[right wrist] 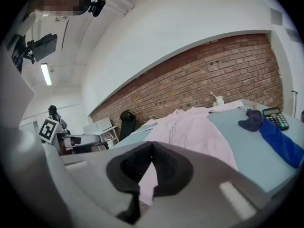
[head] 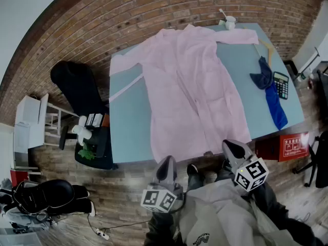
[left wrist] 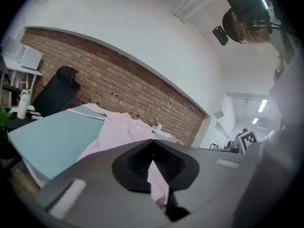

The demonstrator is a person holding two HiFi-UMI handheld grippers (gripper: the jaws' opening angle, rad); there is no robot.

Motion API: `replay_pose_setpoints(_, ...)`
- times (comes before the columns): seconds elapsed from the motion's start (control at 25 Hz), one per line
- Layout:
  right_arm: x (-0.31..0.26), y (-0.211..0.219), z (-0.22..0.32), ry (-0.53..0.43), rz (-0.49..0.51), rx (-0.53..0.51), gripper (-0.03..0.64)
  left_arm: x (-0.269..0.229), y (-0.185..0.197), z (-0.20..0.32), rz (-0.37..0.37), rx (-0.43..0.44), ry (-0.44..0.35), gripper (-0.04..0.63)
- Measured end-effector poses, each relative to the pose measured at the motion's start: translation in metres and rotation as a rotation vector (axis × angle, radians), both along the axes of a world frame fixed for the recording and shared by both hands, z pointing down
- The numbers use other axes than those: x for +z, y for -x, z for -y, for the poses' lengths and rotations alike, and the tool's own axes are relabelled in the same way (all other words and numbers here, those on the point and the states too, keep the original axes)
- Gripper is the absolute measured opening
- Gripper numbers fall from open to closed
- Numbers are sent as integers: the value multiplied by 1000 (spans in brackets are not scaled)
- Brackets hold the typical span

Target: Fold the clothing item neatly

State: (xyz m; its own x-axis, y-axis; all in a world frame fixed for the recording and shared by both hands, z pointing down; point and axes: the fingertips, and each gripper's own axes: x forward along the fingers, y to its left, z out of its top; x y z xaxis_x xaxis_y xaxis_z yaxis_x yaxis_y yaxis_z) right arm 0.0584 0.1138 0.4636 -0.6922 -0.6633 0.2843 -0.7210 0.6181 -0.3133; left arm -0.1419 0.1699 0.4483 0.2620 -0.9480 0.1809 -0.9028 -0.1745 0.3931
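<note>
Step in hand, as I judge it: first fold, bringing the near hem up toward the collar.

The pale pink long-sleeved cloth garment (head: 189,86) lies spread flat and open on the light blue table (head: 128,132), collar at the far side, hem hanging over the near edge. Your left gripper (head: 167,159) is closed on the hem near its left corner. Your right gripper (head: 228,145) is closed on it near the right corner. Each gripper view shows pink cloth pinched between the shut jaws.

- Lift both corners together and level – a lag on one side will skew the fold.
- Hold the hem taut between the grippers so the middle does not sag.
- Carry it straight away from you along the front opening, and lay it down before letting go.
- Mind the dark blue cloth (head: 271,96) and black calculator (head: 281,84), just beside the garment on the right.

Containers:
- A small white cup-like vessel (head: 229,21) is on the far corner – something thin stands in it, too small to name.
- A red box (head: 289,146) is on the floor beside the table. Its contents are not visible.
</note>
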Motion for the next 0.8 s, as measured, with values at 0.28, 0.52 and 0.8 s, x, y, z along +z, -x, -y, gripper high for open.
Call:
replay_pose_setpoints(0.28,13,21,-3,28,-9,97,0,16,26,15,-17,66,36,8)
replay_pose_setpoints(0.52,35,-1,-3,73,5,234,0,46,63,11,-35,18,113,12)
replay_pose_setpoints(0.8,45,-36,4,82,-24,327,0,59,76,17,-20,8,135,35)
